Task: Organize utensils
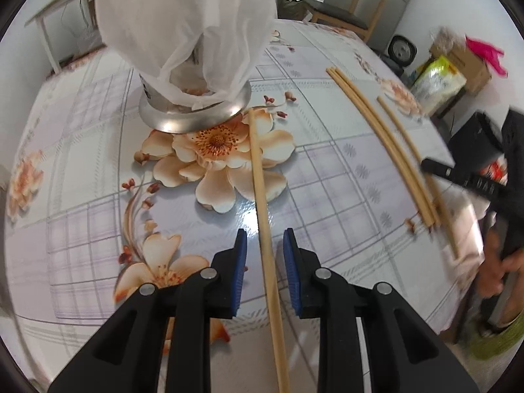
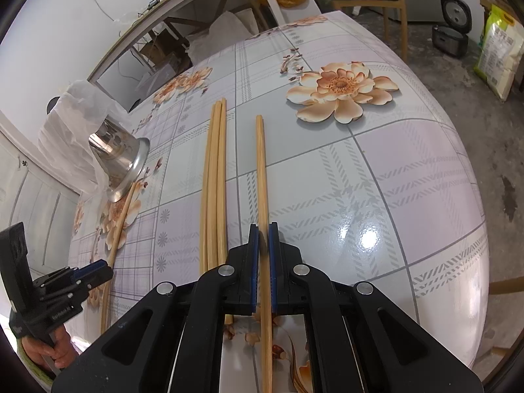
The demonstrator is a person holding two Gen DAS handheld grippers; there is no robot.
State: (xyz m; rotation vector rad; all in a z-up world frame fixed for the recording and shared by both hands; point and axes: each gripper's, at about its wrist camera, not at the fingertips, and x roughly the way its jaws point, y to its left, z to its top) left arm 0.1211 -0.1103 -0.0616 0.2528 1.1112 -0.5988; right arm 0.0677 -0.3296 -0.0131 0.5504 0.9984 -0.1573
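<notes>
A floral tablecloth (image 1: 327, 170) with a grey-lilac check is covering the table, glare shining just ahead of each pair of jaws. In the left wrist view, far ahead and left of the jaws, a steel utensil holder (image 1: 193, 111) is standing draped in thin white plastic (image 1: 183, 26); beyond the table's far edge a wooden chair (image 1: 357, 9) and a grain sack (image 1: 439, 82) are sitting on the floor.

The left gripper (image 1: 265, 245) is pointing steeply down at the cloth, its blue pads standing apart with a single chopstick (image 1: 262, 203) running between them, touching neither pad; the stick's far tip is lying by the holder's base. To the right of these jaws, three bundled chopsticks (image 1: 380, 131) are lying side by side.

In the right wrist view that bundle is sitting just left of the jaws, and a bare grey floor is lying beyond the cloth's right edge. The right gripper (image 2: 264, 229) is also angling downward, its jaws pinching a lone chopstick (image 2: 261, 163) that is stretching straight ahead. A person's hand (image 2: 49, 350) is gripping the left tool's handle at the lower left.
</notes>
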